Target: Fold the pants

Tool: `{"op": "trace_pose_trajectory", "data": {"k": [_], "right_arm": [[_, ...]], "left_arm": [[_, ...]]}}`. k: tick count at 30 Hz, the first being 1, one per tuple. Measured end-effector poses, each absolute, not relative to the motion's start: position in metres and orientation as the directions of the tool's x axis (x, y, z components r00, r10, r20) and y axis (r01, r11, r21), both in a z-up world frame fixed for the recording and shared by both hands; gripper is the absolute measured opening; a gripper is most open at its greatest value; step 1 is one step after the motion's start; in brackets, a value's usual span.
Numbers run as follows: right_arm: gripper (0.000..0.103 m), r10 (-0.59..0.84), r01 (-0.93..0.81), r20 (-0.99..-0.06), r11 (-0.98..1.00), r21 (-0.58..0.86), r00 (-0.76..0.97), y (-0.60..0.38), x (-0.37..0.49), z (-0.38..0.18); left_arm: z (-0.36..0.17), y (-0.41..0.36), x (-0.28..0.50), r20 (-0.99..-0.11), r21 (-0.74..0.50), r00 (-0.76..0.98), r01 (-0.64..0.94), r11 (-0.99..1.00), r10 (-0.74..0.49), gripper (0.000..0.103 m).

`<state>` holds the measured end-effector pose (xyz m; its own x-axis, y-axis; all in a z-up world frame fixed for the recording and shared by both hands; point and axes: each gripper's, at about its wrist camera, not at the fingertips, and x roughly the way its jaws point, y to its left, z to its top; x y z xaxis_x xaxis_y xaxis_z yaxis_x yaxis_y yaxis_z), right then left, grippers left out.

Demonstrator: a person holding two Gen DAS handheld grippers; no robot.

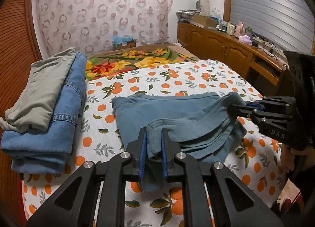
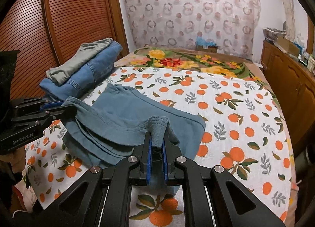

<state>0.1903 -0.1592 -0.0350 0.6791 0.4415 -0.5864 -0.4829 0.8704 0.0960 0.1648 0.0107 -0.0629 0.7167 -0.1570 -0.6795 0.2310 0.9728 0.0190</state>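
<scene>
Your left gripper [image 1: 153,134] sits at the bottom centre of the left wrist view, its jaws closed on a bunched corner of the teal pants [image 1: 177,114], with cloth hanging down between the blue pads [image 1: 143,148]. Your right gripper [image 2: 157,135] fills the bottom centre of the right wrist view, and its jaws are likewise clamped on a rolled edge of the same pants [image 2: 126,114]. Each gripper also shows in the other's view: the right one at the right edge of the left view [image 1: 233,107], the left one at the left edge of the right view [image 2: 65,105], both pinching the garment's near edge. The pants lie partly folded on the orange-print bed sheet [image 1: 196,77], in the middle of both frames, their near edge lifted between your two grips. At the left of the left view, a stack of folded denim [image 1: 65,108] with a grey-green garment [image 1: 43,89] on top rests on the bed, just beside the pants but not touching them.
</scene>
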Motion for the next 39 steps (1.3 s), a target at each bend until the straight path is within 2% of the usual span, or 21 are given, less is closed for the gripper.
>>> {"op": "trace_pose_trajectory", "data": {"k": [2,5,7,8,10,11,14,18,23,29,32,36,39], "right_arm": [[0.008,0.441,-0.481,-0.589,0.871,0.099,0.677,-0.159,0.193,-0.035],[0.008,0.439,-0.476,-0.592,0.873,0.104,0.675,-0.159,0.195,-0.036],[0.009,0.436,-0.474,-0.595,0.875,0.104,0.675,-0.158,0.198,-0.037],[0.008,0.436,-0.473,-0.595,0.875,0.105,0.675,-0.157,0.199,-0.038],[0.009,0.435,-0.47,-0.595,0.876,0.107,0.676,-0.156,0.201,-0.039],[0.009,0.433,-0.468,-0.595,0.877,0.106,0.677,-0.155,0.202,-0.039],[0.011,0.434,-0.464,-0.593,0.879,0.114,0.678,-0.155,0.206,-0.039],[0.025,0.425,-0.443,-0.584,0.888,0.121,0.692,-0.158,0.21,-0.034],[0.027,0.423,-0.432,-0.566,0.893,0.128,0.707,-0.171,0.2,-0.029],[0.027,0.418,-0.447,-0.599,0.888,0.109,0.684,-0.185,0.178,-0.04],[0.027,0.421,-0.458,-0.623,0.882,0.112,0.659,-0.189,0.168,-0.053],[0.027,0.435,-0.47,-0.642,0.873,0.13,0.631,-0.191,0.165,-0.063],[0.027,0.445,-0.481,-0.648,0.866,0.135,0.618,-0.189,0.165,-0.066]], "left_arm": [[-0.063,0.011,0.164,-0.675,0.028,0.722,0.234,0.972,-0.154,0.021],[-0.064,0.011,0.163,-0.677,0.046,0.723,0.233,0.971,-0.141,0.035],[-0.063,0.012,0.161,-0.672,0.039,0.724,0.243,0.969,-0.155,0.056],[-0.063,0.013,0.161,-0.67,0.027,0.723,0.251,0.968,-0.169,0.059],[-0.064,0.015,0.16,-0.673,0.008,0.717,0.254,0.967,-0.182,0.077],[-0.066,0.018,0.16,-0.671,-0.007,0.717,0.25,0.968,-0.19,0.08],[-0.071,0.022,0.16,-0.683,-0.036,0.702,0.246,0.968,-0.204,0.08],[-0.078,0.028,0.157,-0.69,-0.037,0.698,0.227,0.973,-0.189,0.08],[-0.086,0.036,0.151,-0.703,-0.068,0.681,0.222,0.973,-0.205,0.08],[-0.097,0.039,0.143,-0.72,-0.076,0.66,0.234,0.969,-0.216,0.079],[-0.103,0.039,0.14,-0.726,-0.094,0.647,0.246,0.965,-0.235,0.068],[-0.108,0.037,0.14,-0.732,-0.105,0.635,0.255,0.961,-0.248,0.045],[-0.111,0.033,0.141,-0.74,-0.096,0.626,0.263,0.96,-0.246,0.038]]}}
